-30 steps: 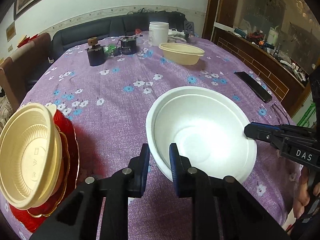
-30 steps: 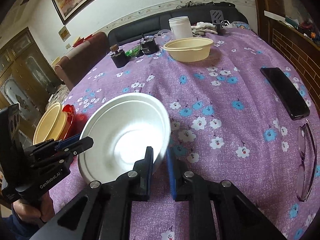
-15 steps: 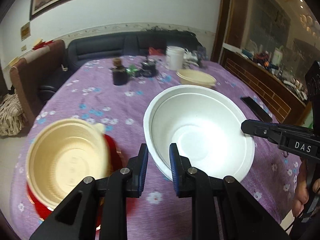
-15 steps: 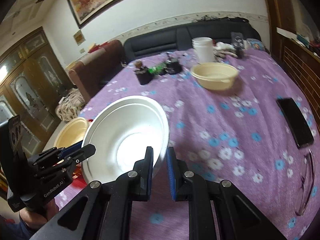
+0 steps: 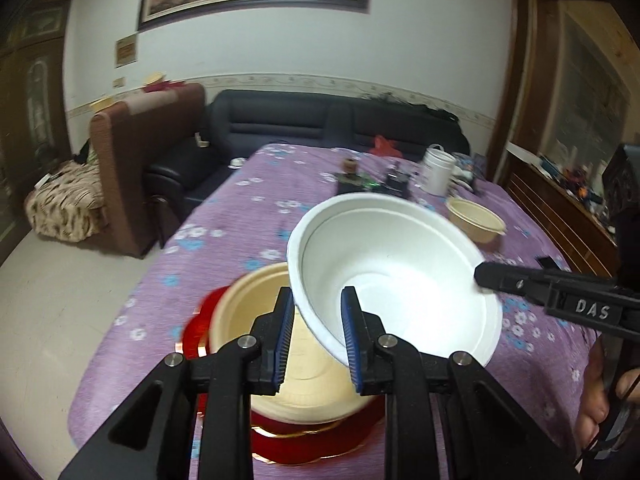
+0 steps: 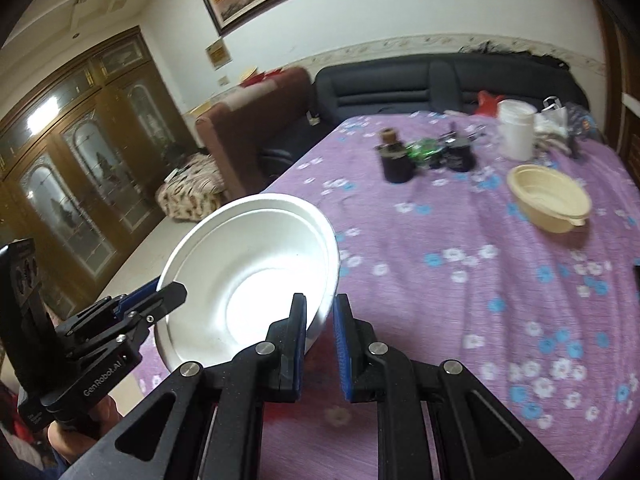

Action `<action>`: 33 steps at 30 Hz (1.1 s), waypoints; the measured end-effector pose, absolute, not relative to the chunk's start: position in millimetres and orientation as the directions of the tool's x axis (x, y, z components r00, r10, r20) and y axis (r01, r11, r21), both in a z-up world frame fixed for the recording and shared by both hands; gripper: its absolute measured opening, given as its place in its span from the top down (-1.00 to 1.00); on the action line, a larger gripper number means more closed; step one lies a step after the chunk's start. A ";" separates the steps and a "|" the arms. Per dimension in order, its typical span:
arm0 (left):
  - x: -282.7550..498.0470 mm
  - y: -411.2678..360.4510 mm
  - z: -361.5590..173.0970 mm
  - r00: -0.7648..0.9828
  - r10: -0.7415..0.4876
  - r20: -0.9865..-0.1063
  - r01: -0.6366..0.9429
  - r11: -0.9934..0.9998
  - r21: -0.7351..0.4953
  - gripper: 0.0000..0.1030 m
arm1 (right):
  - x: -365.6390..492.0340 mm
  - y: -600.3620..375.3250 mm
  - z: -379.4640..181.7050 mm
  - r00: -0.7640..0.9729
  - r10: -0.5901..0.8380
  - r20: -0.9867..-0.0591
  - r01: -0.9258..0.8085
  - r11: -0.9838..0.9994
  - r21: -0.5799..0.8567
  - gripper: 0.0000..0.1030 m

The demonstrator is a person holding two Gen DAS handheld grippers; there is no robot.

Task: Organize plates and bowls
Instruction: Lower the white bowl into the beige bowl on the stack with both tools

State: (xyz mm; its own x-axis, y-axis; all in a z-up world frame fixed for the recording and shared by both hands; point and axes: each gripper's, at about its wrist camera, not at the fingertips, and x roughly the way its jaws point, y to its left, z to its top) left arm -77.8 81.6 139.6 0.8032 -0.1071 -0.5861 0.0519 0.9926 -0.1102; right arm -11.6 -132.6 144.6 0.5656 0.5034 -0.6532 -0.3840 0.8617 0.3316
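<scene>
- I hold the white bowl point(image 5: 394, 276) in the air with both tongs, above the purple floral tablecloth point(image 6: 460, 280): my left gripper point(image 5: 316, 334) is clamped on the rim nearest me, one pad inside the bowl and one outside, and my right gripper point(image 6: 320, 344) is clamped on the opposite rim the same way.
- The bowl is tilted, its low edge over the cream bowl point(image 5: 256, 320), which sits on the red plates point(image 5: 200, 328).
- My guess is that the next step is nesting the white bowl into that cream bowl.
- What could go wrong: the wall is thin and my two grips are small, so if my hands pull apart or twist unevenly the rim may flex and slip out of one pair of pads.
- If I lower it tilted, the low edge may catch the cream bowl's rim and push the stack along the cloth.
- The stack stands near the table edge on my left, with bare floor beyond, so a shove that way is the risky one.
- Right of the stack the cloth lies open; the second cream bowl point(image 6: 548, 198) and the white jar point(image 6: 516, 130) stand well apart from it.
</scene>
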 end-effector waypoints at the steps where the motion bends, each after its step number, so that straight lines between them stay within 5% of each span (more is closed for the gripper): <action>1: -79.9 88.3 138.8 0.803 -0.096 -0.588 0.036 0.993 -0.114 0.57 | -9.0 -127.2 141.6 0.553 0.510 -0.658 -0.388 0.857 0.339 0.70; 27: -75.9 130.0 102.6 0.752 -0.060 -0.657 -0.063 0.985 -0.162 0.56 | 8.0 -74.5 98.7 0.453 0.489 -0.745 -0.414 0.856 0.309 0.68; 33: -75.7 134.7 107.9 0.758 -0.044 -0.650 -0.084 0.983 -0.165 0.43 | 5.9 -80.6 103.1 0.460 0.490 -0.740 -0.414 0.856 0.309 0.63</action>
State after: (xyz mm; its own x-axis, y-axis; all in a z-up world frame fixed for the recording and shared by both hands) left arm -75.7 134.7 107.9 0.7583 -0.0444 -0.6504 -0.0840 0.9827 -0.1649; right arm 5.9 -80.6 103.1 0.4604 0.4902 -0.7401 -0.4145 0.8559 0.3091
